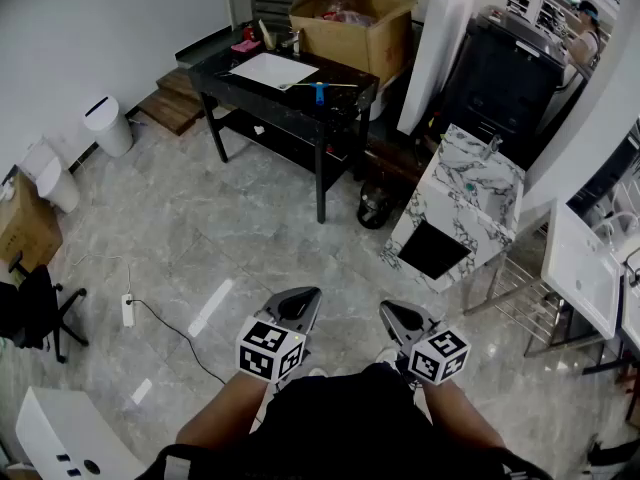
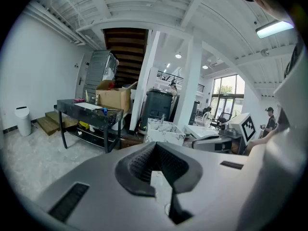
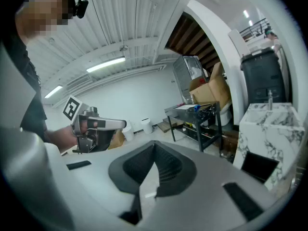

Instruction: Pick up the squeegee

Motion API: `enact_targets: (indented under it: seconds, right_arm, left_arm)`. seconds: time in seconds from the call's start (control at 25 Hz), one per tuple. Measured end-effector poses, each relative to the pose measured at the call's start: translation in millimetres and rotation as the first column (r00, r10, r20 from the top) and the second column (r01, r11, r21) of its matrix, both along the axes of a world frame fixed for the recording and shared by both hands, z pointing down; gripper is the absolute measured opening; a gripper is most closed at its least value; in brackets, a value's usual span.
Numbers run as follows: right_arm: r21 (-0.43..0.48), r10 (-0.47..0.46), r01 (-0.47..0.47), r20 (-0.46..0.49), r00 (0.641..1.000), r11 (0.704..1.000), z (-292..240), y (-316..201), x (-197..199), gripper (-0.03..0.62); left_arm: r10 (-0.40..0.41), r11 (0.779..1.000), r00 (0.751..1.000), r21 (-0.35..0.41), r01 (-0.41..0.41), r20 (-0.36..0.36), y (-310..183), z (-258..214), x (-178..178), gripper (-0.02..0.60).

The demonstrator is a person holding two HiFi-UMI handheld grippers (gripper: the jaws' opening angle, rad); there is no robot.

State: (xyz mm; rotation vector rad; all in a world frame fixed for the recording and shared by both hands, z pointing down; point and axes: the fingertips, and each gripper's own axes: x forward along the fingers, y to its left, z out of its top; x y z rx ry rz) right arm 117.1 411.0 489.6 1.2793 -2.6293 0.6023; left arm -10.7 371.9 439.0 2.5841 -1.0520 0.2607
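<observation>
The squeegee [image 1: 320, 90], with a blue handle, lies on the black table [image 1: 250, 88] far ahead of me, beside a white sheet [image 1: 272, 69]. It shows small in the left gripper view [image 2: 104, 110] and in the right gripper view [image 3: 196, 107]. My left gripper [image 1: 305, 296] and right gripper [image 1: 392, 311] are held close to my body over the floor, well short of the table. Both are shut with nothing between the jaws, as the left gripper view [image 2: 155, 148] and the right gripper view [image 3: 154, 149] show.
A cardboard box [image 1: 352, 23] sits at the table's far end. A marble sink cabinet [image 1: 455, 203] stands to the right, with a dark round bin [image 1: 374, 205] beside it. White bins [image 1: 106, 124] line the left wall. A power strip and cable [image 1: 128, 310] lie on the floor.
</observation>
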Motion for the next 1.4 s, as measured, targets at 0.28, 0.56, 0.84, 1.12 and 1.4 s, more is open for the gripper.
enact_targets:
  seconds: [0.28, 0.56, 0.84, 1.12, 1.4]
  right_arm:
    - [-0.001, 0.008, -0.008, 0.002, 1.000, 1.000, 1.6, 0.6, -2.9, 0.008]
    - [-0.004, -0.028, 0.029, 0.074, 0.997, 1.000, -6.8, 6.6, -16.4, 0.009]
    - [-0.037, 0.001, 0.000, 0.018, 1.000, 0.999, 3.6, 9.8, -17.2, 0.009]
    - [-0.060, 0.047, -0.045, 0.032, 0.998, 0.997, 18.5, -7.2, 3.5, 0.009]
    - [-0.083, 0.077, -0.068, 0.113, 0.991, 0.994, 18.8, -70.9, 7.8, 0.009]
  left_arm:
    - [0.001, 1.000, 1.000, 0.011, -0.001, 0.002, -2.4, -0.8, -4.6, 0.016]
    - [0.006, 1.000, 1.000, 0.003, -0.006, -0.006, -1.4, 1.2, -7.8, 0.016]
    - [-0.016, 0.994, 0.996, -0.113, 0.006, -0.091, 1.8, 20.3, -13.0, 0.017]
    - [-0.072, 0.990, 0.992, -0.130, 0.058, -0.103, -21.3, 34.0, -6.0, 0.017]
    - [-0.082, 0.986, 0.996, -0.146, 0.077, -0.031, -47.2, 43.1, -5.1, 0.017]
